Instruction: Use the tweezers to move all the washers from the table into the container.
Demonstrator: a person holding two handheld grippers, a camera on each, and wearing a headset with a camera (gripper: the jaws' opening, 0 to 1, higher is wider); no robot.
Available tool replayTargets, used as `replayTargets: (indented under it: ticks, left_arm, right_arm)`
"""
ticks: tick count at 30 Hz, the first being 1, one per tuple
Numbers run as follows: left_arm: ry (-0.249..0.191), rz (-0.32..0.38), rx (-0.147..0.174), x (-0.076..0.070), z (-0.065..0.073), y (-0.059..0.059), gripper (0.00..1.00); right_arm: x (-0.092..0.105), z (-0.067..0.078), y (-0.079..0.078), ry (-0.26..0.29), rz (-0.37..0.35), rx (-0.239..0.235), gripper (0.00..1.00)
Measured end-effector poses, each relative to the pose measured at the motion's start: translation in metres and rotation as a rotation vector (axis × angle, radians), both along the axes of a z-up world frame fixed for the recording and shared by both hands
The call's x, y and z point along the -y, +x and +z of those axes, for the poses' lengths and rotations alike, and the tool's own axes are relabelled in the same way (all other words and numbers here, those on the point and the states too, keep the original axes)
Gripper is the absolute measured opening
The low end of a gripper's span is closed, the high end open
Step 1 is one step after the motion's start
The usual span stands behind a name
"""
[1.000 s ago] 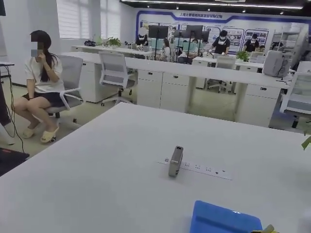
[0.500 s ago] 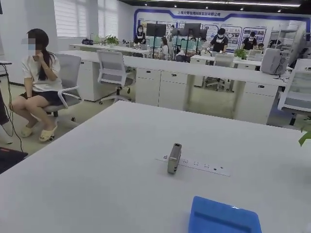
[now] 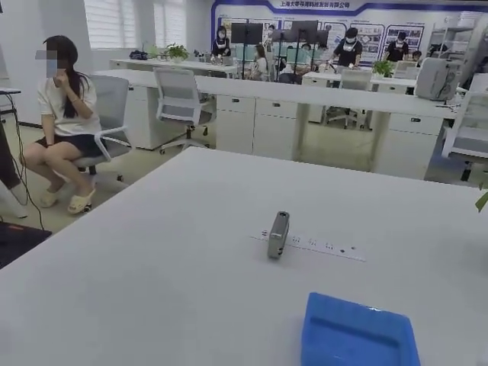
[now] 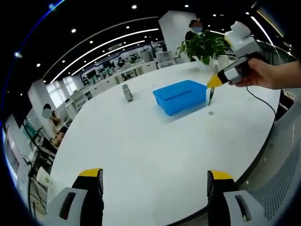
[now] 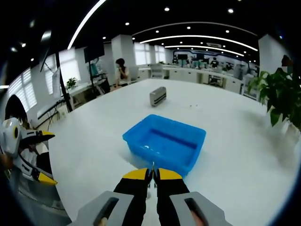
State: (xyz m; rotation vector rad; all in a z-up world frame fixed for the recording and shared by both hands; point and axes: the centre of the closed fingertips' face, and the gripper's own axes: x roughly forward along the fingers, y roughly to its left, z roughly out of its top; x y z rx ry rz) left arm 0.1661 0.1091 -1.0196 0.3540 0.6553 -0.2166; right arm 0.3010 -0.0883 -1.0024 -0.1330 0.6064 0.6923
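Currently the right gripper, jaws pinched together on slim metal tweezers, aims their tips down at a small round washer on the white table just beside the blue plastic container, apparently to lift it, while the left gripper holds its jaws wide apart.

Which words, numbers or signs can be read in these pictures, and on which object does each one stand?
Blue banner on the far wall: a row of light characters, too small and blurred to read.
Posters under it: print too small to read.
Power strip, blue container, tweezers: no readable marking.
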Motion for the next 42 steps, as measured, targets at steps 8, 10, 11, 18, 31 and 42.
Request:
replayTargets:
  ticks: [8, 10, 11, 18, 31, 42]
  left_arm:
    - [0.002, 0.003, -0.004, -0.001, -0.001, 0.000, 0.94]
    - [0.003, 0.003, -0.006, 0.000, -0.001, 0.000, 0.94]
    - [0.004, 0.001, -0.007, 0.000, -0.002, 0.000, 0.94]
    - [0.002, -0.002, -0.008, 0.000, -0.002, 0.000, 0.94]
    - [0.004, -0.007, -0.010, 0.001, -0.002, -0.001, 0.94]
    - [0.000, -0.003, -0.003, 0.000, 0.000, -0.001, 0.94]
  right_arm:
    - [0.001, -0.011, -0.005, -0.015, 0.003, -0.029, 0.03]
    - [0.001, -0.012, -0.005, -0.016, 0.005, -0.031, 0.03]
    - [0.001, -0.012, -0.005, -0.016, 0.005, -0.032, 0.03]
    - [0.000, -0.015, -0.007, -0.026, 0.012, -0.043, 0.03]
    - [-0.002, -0.018, -0.007, -0.041, 0.026, -0.038, 0.02]
    - [-0.002, -0.018, -0.010, -0.059, 0.038, -0.028, 0.01]
